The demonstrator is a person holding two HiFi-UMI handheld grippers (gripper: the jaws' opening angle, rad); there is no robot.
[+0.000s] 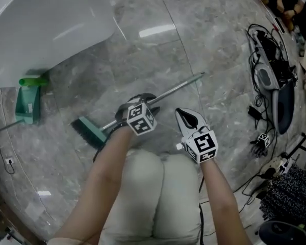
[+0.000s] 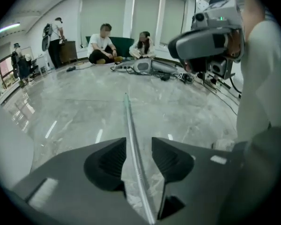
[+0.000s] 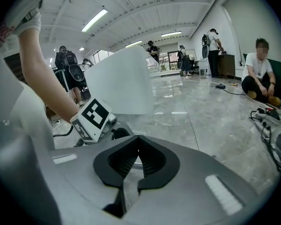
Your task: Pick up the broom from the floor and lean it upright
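Left gripper (image 2: 138,146) spread, straddling the handle (image 2: 129,121), not clamped; looks lined up to pinch and lift. Broom (image 1: 92,130) lies flat on the floor (image 1: 194,34). Right gripper (image 3: 137,151) pressed together, empty, spare beside it.

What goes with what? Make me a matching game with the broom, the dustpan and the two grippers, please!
Things:
1. broom
2. dustpan
3. left gripper
4. right gripper

States, mixed up:
A. jaws together, nothing between them
B. lying flat on the floor
C. right beside the white object
D. jaws apart, broom handle between them

Pairs: 1-B, 2-C, 3-D, 4-A.
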